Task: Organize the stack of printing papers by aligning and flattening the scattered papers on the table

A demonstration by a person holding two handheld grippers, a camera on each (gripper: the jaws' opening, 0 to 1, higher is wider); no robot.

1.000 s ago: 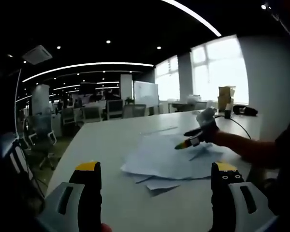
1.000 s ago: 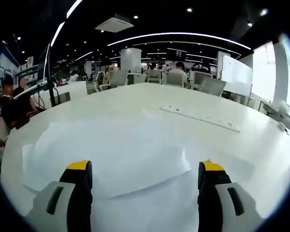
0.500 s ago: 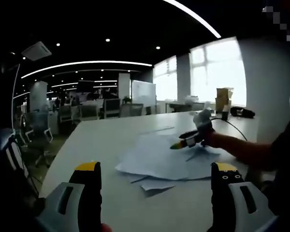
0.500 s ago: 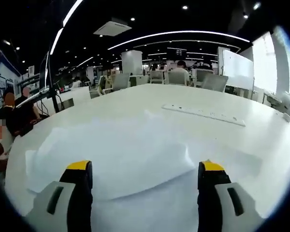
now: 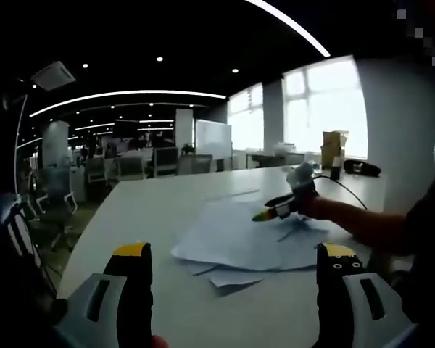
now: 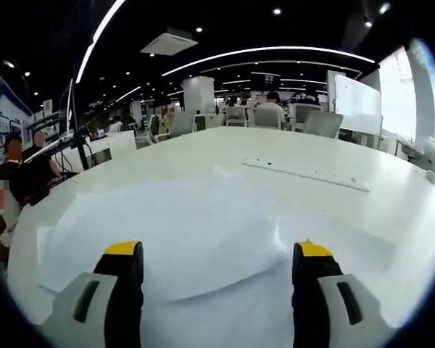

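A loose pile of white printing papers (image 5: 239, 239) lies fanned out on the white table (image 5: 152, 210), with sheet corners sticking out at the near side. My left gripper (image 5: 235, 252) hovers open short of the pile, holding nothing. A person's arm reaches in from the right with my right gripper (image 5: 261, 215), whose tips are low over the middle of the pile. In the right gripper view the overlapping papers (image 6: 181, 225) spread just ahead of and under my right gripper (image 6: 217, 252), whose jaws stand apart with nothing between them.
A white power strip (image 6: 304, 174) lies on the table beyond the papers. A cardboard box (image 5: 338, 145), a black bag (image 5: 366, 167) and a cable sit at the far window end. Office chairs (image 5: 58, 210) stand off the left edge. People (image 6: 18, 170) sit at a neighbouring desk.
The right gripper has slid leftward over the pile, and its jaws have drawn slightly closer together. The left gripper has held almost still.
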